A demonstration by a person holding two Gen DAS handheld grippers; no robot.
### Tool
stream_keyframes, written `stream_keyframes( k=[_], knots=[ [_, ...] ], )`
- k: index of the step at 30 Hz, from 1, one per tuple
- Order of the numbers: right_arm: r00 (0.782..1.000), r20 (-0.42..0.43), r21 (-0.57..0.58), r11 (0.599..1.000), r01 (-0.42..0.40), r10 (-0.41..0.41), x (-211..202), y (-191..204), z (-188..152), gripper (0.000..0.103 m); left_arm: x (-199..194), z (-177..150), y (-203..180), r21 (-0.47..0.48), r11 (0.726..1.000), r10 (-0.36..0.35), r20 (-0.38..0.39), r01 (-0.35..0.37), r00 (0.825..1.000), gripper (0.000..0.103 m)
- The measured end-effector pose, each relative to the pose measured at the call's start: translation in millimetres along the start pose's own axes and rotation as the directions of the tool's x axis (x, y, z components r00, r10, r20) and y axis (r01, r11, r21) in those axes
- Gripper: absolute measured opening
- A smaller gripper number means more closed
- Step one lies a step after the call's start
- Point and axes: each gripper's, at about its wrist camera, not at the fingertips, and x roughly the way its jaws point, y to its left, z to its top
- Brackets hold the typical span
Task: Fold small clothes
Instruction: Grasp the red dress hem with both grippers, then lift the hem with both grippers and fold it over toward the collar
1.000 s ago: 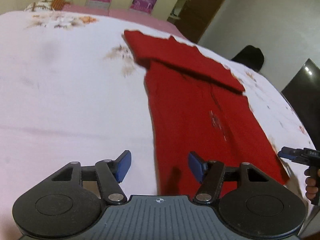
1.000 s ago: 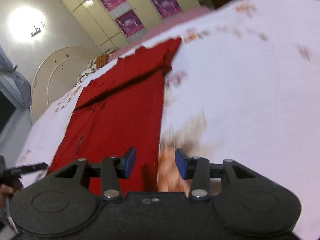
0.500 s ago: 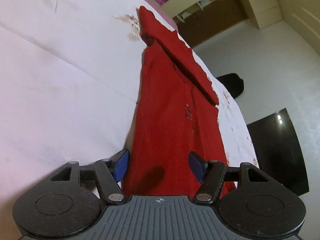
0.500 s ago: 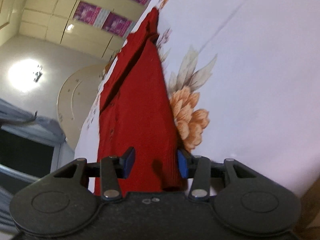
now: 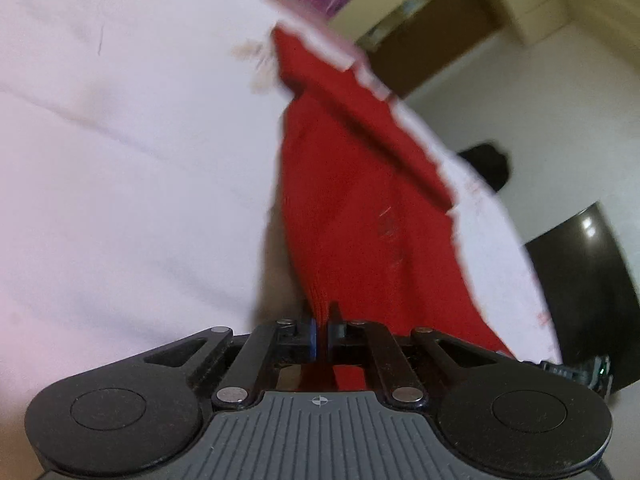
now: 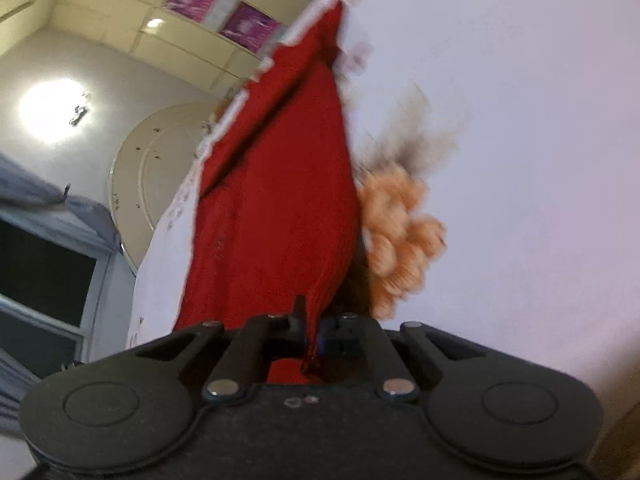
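- Left wrist view: left gripper jaws have just closed, now pinching the near hem corner of the red garment.
- Right wrist view: right gripper also just closed, pinching the other hem corner.
- Garment runs straight ahead of both grippers on the bed sheet, sleeve already folded across its far end.
- Judgement: lift both corners evenly, carry the hem forward over the far end, keep the edge taut.

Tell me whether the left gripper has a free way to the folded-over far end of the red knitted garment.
Probably not as things stand. The left gripper is shut on the near hem of the red knitted garment, its jaws having just closed. The folded-over far end lies unobstructed on the white floral sheet, but reaching it means letting go first.
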Motion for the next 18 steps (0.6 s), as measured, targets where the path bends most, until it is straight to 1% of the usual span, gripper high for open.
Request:
stream_keyframes(
  k=[1,2,3,4,5,6,7,8,9,11,13,15,16,18],
  knots=[
    [0.999,0.031,-0.029,1.000,-0.011,0.012,-12.1,7.5,0.6,0.004,-11.9,-1.2,-3.9,0.012,1.000,-0.017,0.038,0.017,0.999,0.004],
    [0.998,0.059,-0.053,0.998,-0.021,0.024,-22.7,12.9,0.9,0.004,-19.8,-2.2,-3.9,0.012,1.000,-0.029,0.060,0.029,0.998,0.004],
    [0.996,0.084,-0.077,0.997,-0.021,0.027,-34.1,16.2,-0.2,0.004,-22.3,-4.2,-2.1,0.025,1.000,-0.008,0.062,0.006,0.998,0.004],
    [0.995,0.101,-0.089,0.996,-0.018,0.027,-39.1,15.4,-1.2,0.004,-17.0,-6.7,3.2,0.037,0.998,0.039,0.041,-0.040,0.998,0.004],
    [0.994,0.110,-0.089,0.996,-0.007,0.017,-39.3,8.4,-3.7,0.004,-9.2,-9.9,12.4,0.023,0.997,0.069,0.009,-0.070,0.998,0.004],
    [0.996,0.085,-0.062,0.998,0.032,-0.027,-30.1,-2.6,-3.7,0.004,-1.3,-12.7,21.6,-0.004,0.997,0.081,-0.015,-0.081,0.997,0.004],
    [0.996,0.050,-0.017,0.997,0.072,-0.072,-20.2,-15.0,-5.3,0.004,0.5,-14.2,28.9,-0.041,0.998,0.051,0.002,-0.051,0.999,0.004],
    [0.996,0.041,0.024,0.997,0.075,-0.076,-15.9,-23.9,-7.4,0.004,-0.8,-14.1,29.5,-0.057,0.997,0.043,0.011,-0.043,0.999,0.004],
    [0.997,0.055,0.049,0.998,0.049,-0.052,-16.8,-26.9,-9.7,0.004,-3.0,-14.2,27.2,-0.052,0.998,0.038,0.020,-0.037,0.999,0.004],
    [0.997,0.075,0.040,0.999,0.020,-0.023,-20.4,-20.7,-11.3,0.004,-3.0,-16.1,24.2,-0.035,0.999,0.025,0.013,-0.024,1.000,0.004],
    [0.997,0.062,0.006,0.999,0.046,-0.047,-16.4,-16.4,-10.4,0.004,1.0,-19.0,26.7,-0.039,0.999,0.033,0.005,-0.033,0.999,0.005],
    [0.996,0.028,0.008,0.997,0.082,-0.082,-5.8,-22.5,-11.0,0.003,6.4,-17.1,26.7,-0.061,0.998,0.032,0.014,-0.031,0.999,0.005],
    [0.997,0.037,0.028,0.998,0.064,-0.065,-5.2,-24.6,-9.7,0.004,3.8,-18.8,26.1,-0.068,0.997,0.030,0.018,-0.029,0.999,0.005],
    [0.997,0.045,0.038,0.997,0.063,-0.065,-6.8,-23.3,-7.8,0.004,-0.5,-21.9,25.1,-0.068,0.997,0.020,0.029,-0.018,0.999,0.005]
  ],
)
